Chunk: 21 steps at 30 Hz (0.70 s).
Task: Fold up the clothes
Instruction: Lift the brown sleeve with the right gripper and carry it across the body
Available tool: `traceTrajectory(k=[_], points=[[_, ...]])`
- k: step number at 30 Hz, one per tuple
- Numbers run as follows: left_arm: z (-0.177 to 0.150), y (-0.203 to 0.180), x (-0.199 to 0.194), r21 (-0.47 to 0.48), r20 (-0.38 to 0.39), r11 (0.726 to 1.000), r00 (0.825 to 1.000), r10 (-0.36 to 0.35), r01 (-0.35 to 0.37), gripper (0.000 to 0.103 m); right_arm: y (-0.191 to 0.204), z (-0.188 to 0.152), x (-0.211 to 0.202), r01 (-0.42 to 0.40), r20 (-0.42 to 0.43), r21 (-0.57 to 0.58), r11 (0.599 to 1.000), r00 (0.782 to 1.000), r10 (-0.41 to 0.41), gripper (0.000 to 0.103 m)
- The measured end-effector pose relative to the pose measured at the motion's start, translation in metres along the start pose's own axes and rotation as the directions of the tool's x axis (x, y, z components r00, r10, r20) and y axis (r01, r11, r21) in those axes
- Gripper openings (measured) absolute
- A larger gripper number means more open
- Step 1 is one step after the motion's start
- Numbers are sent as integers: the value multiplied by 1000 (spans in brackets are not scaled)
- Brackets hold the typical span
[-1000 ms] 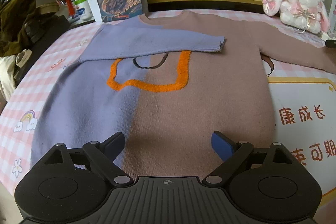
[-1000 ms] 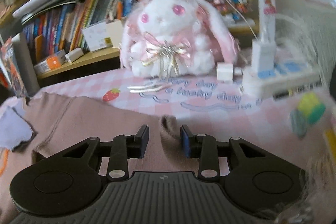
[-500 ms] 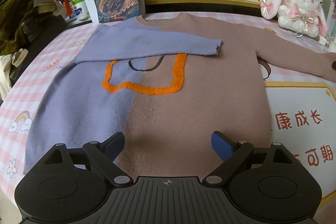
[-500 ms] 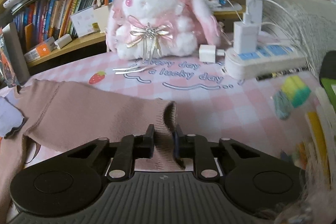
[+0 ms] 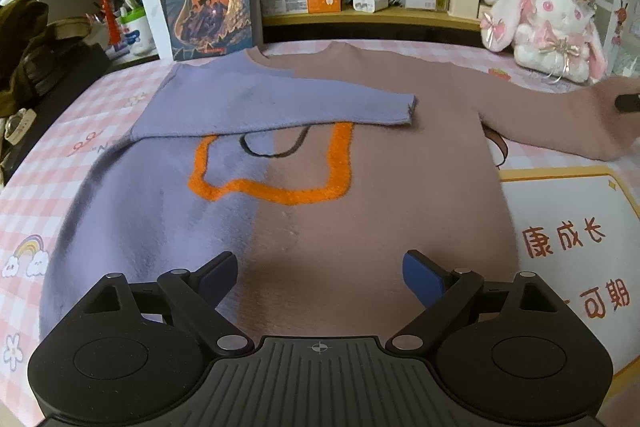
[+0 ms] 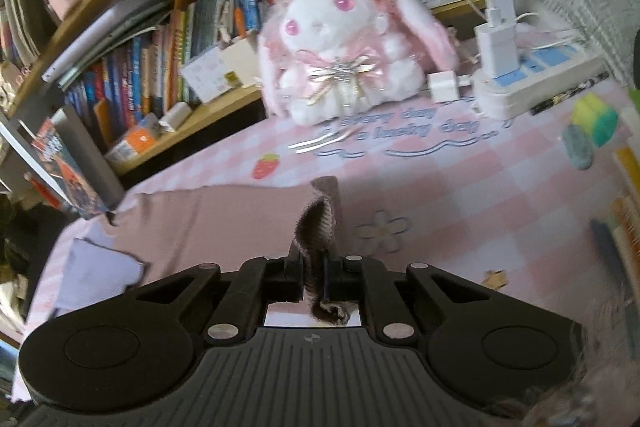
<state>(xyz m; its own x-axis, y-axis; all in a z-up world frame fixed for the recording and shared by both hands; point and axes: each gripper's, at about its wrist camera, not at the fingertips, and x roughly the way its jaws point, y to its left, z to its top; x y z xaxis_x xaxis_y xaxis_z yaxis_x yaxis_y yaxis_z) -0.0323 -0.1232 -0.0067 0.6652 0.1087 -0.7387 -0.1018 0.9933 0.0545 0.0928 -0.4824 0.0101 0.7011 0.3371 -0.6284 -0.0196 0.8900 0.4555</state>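
The right gripper (image 6: pixel 313 277) is clenched on the cuff (image 6: pixel 316 227) of the sweater's brown sleeve (image 5: pixel 560 123); its jaws have just been closing, and the knit now stands pinched between them, the cuff curling upright above the fingertips and a bit of hem hanging below. From there the brown sleeve runs away to the left of the jaws, back toward the sweater (image 5: pixel 304 163).

The left gripper (image 5: pixel 320 273) hangs released, jaws wide apart with nothing between them, over the sweater's lower hem.

The sweater lies flat on the pink checked tablecloth (image 5: pixel 36 195), front up, neck toward the bookshelf (image 5: pixel 360 15) and hem toward the left gripper, so its long axis runs from that gripper to the shelf. Its purple half is on the left, brown half on the right. The purple sleeve (image 5: pixel 272 103) is folded across the chest, crosswise to the body, cuff pointing right and ending just past the centre line, above the orange outline (image 5: pixel 280 179). The brown sleeve stretches out sideways to the right, toward the plush rabbit (image 5: pixel 548 27), which sits beyond the sweater's right shoulder beside the shelf.
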Motion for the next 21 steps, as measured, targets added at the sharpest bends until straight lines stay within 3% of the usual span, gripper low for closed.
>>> traceTrajectory(k=[9, 21], points=[[0, 64, -5, 38, 82, 995, 992, -99, 96, 92, 75, -10, 1, -26, 43, 46, 999, 999, 24, 8], [-4, 150, -6, 98, 158, 973, 962, -224, 211, 92, 235, -4, 37, -85, 111, -46, 995, 990, 90, 8]])
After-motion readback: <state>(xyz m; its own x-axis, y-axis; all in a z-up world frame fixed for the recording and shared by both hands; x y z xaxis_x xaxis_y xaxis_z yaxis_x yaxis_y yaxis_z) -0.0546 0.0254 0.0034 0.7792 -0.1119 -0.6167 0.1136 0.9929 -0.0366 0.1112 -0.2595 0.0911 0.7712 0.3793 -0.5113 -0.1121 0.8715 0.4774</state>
